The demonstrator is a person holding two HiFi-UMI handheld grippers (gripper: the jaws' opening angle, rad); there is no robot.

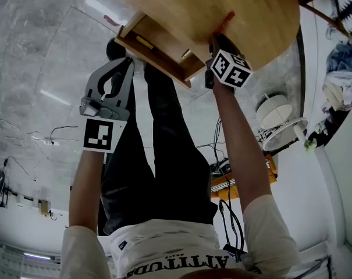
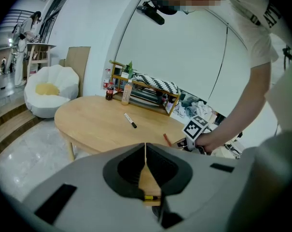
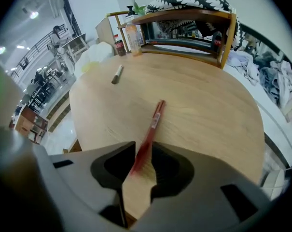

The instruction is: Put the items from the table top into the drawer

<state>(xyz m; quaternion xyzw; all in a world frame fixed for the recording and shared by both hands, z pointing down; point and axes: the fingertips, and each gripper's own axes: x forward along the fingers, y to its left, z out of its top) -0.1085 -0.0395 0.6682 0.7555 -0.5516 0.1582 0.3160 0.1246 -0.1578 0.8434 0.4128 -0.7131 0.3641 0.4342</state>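
Now, right gripper (image 3: 141, 151): jaws spread wide and pointed steeply down at the near edge of the table (image 3: 203, 100). The near end of a red pen (image 3: 154, 120) lies between them, and the pads do not appear to press on it.
Red pen: flat on the wood, running away from the jaws toward the middle of the table top. It is not lifted.
Left gripper (image 2: 145, 151): jaws pressed together with nothing pinched. It hangs below the table's rim, just in front of the open drawer (image 1: 158, 54).
Drawer: pulled out from under the table top on the person's side, between the two grippers in the head view.
Yellow item (image 1: 144, 42): a slim, pen-like thing already lying inside the drawer.
Black marker (image 3: 117, 74): alone on the table top, well apart from the red pen, toward the far side.
Far edge of table: a wooden shelf rack (image 3: 184, 14) with bottles (image 3: 132, 33) beside it. Whether these belong to the task cannot be told.
Done so far: the drawer is open and one item is in it.
Left to do: the red pen and the black marker are still on the table top.
Step in hand, as a judgement: the right gripper is placed to close on the red pen.
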